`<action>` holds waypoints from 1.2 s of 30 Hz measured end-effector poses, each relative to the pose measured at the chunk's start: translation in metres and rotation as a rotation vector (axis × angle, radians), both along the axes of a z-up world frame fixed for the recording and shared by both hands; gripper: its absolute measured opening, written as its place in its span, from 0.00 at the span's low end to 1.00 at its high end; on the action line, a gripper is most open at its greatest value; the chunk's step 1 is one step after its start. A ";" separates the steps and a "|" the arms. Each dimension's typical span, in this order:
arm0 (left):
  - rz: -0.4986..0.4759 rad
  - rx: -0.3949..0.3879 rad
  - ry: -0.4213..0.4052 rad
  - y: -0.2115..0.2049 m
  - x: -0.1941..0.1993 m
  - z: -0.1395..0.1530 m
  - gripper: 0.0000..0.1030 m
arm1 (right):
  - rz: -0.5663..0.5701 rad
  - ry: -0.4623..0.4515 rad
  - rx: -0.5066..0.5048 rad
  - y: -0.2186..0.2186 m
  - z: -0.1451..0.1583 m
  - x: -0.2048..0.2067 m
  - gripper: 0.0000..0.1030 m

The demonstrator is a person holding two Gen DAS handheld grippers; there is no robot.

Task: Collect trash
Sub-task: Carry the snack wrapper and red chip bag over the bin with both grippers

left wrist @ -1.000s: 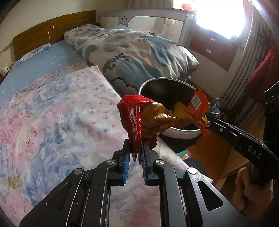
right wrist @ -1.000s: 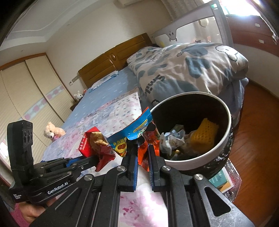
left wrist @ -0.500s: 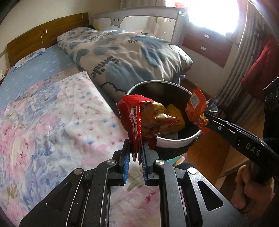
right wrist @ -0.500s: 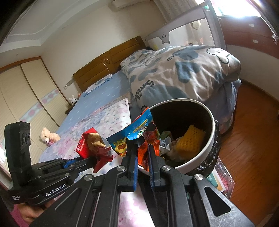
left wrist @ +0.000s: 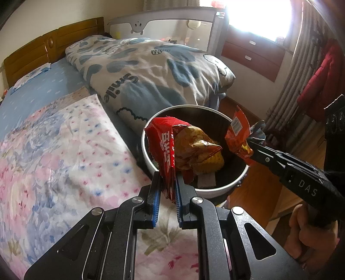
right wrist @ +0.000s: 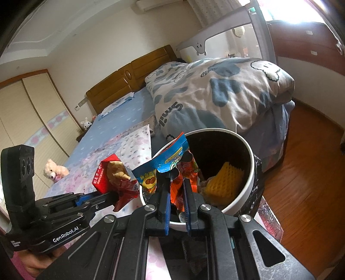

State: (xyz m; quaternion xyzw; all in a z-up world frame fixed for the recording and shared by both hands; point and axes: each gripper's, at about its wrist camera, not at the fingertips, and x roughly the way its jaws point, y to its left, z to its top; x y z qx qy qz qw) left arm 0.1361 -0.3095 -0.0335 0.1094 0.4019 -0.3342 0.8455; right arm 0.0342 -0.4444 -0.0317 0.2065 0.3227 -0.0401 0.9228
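My left gripper (left wrist: 167,183) is shut on a red snack bag (left wrist: 183,148) with a crumpled yellow inside, held over the near rim of a round white trash bin (left wrist: 224,189) with a dark interior. The same red snack bag (right wrist: 114,176) hangs just left of the trash bin (right wrist: 243,193) in the right wrist view. My right gripper (right wrist: 175,189) is shut on a blue and orange wrapper (right wrist: 172,163) above the bin's near edge. The wrapper (left wrist: 238,133) and the right gripper (left wrist: 251,142) reach in from the right. A yellow foam net (right wrist: 224,181) and paper scraps lie in the bin.
The bin stands beside a bed with a floral sheet (left wrist: 54,155) and a folded blue-patterned duvet (left wrist: 151,71). Wooden floor (right wrist: 306,189) lies to the right. A crib rail (left wrist: 172,19), drawers (left wrist: 254,56), a hanging red coat (left wrist: 321,79) and a teddy bear (right wrist: 55,171) surround the area.
Both grippers have moved with their wrappers toward the bin, which now sits closer and more centred beneath them. Both grips stay shut.
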 end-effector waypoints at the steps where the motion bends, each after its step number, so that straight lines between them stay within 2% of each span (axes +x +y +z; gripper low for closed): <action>1: -0.002 0.000 0.000 -0.002 0.001 0.000 0.11 | 0.000 0.001 -0.002 -0.001 0.000 0.001 0.10; 36: -0.005 0.057 -0.020 -0.040 0.036 -0.008 0.11 | -0.014 0.054 0.023 -0.037 -0.014 0.031 0.10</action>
